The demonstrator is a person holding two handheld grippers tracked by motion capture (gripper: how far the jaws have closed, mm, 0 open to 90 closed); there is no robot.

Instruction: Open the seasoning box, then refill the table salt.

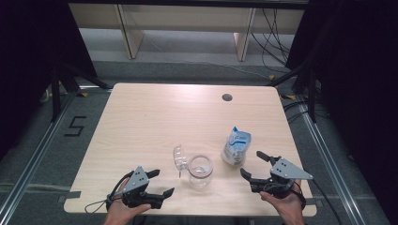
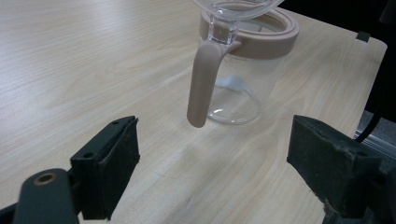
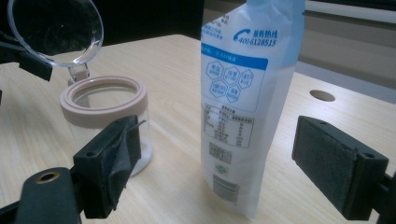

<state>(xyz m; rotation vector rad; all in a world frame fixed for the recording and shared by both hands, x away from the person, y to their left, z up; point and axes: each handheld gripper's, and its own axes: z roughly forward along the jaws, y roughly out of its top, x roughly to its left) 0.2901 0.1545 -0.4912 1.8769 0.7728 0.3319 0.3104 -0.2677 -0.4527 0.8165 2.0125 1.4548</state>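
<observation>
Two grippers near edge | left gripper jaws wide, empty, facing jar at centre, lid flipped back | right gripper jaws spread, empty | pouch upright right of jar, just beyond | advice: square pads on pouch midsection, squeeze gently, avoid tipping.

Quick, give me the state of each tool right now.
Left tool: open, holding nothing, near the jar.
Right tool: open, holding nothing, beside the bag.
</observation>
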